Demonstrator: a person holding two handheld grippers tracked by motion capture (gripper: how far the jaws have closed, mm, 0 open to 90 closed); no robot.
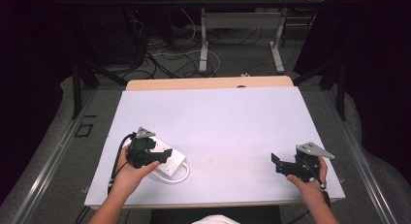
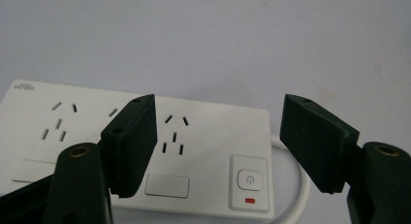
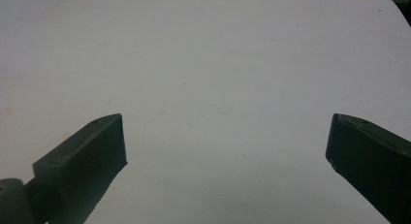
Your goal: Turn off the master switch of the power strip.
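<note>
Left tool, jaws spread, hovers over a flat white plastic power strip on the tabletop; centring before closing looks wise. Right tool rests spread apart.

White sheet covering tabletop, wood table edge at 12 o'clock, grey desk legs w/ loose cables on floor beyond, black frame post at 9 o'clock, dark curtains both sides.
</note>
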